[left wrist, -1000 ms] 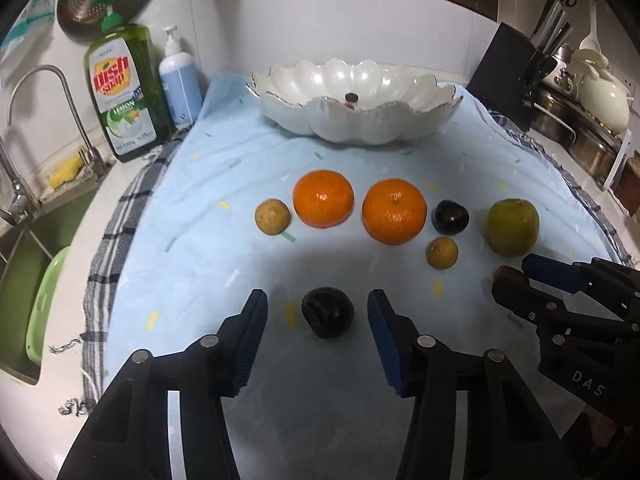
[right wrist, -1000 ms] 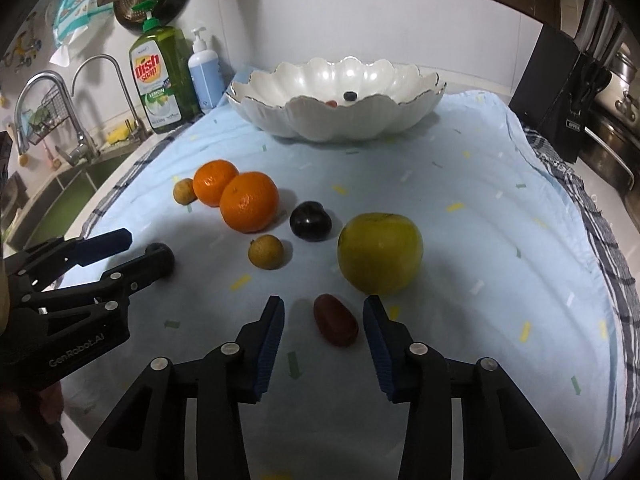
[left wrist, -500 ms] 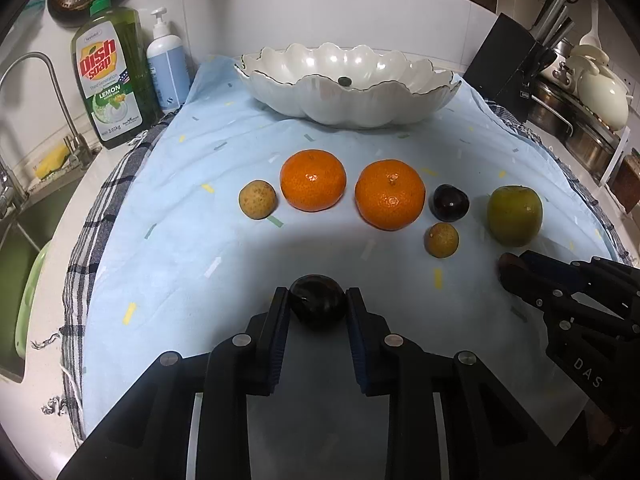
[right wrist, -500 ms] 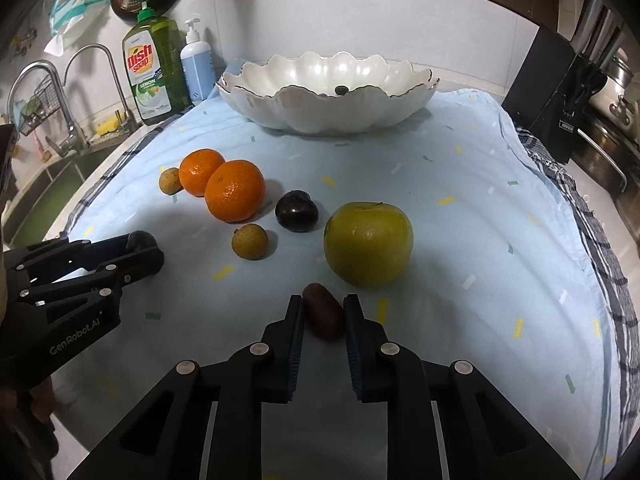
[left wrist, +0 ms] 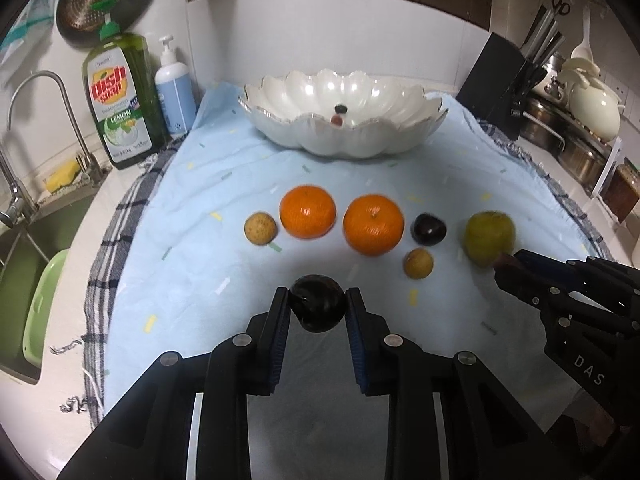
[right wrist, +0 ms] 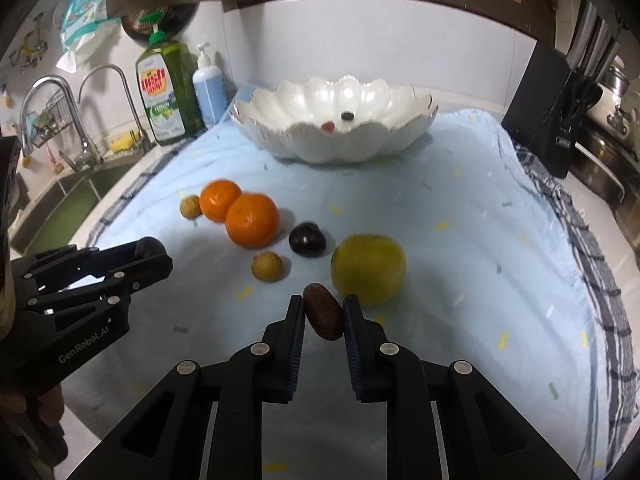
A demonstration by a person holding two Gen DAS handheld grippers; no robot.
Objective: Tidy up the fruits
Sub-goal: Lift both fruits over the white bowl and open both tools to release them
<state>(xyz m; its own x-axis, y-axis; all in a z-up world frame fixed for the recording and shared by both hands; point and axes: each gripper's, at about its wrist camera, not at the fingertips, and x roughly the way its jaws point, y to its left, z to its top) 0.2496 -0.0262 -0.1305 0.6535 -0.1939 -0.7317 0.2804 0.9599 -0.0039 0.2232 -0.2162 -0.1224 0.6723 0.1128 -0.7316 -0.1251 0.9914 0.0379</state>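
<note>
Gently: your left hand-held gripper (left wrist: 318, 307) clamped the soft dark plum (left wrist: 318, 308) mid-body; the right hand-held gripper (right wrist: 324, 314) pinched the small, likely slippery date (right wrist: 324, 312).

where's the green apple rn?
Right wrist view: round green apple sits on the light-blue cloth, just behind the right gripper, right of the loose dark plum.

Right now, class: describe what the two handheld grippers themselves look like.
Both the left gripper and right gripper are matte black linkage frames with silver rivets and blue ribbed finger pads. White lettering reads GenRobot.AI on the left, DAS on the right.
</note>
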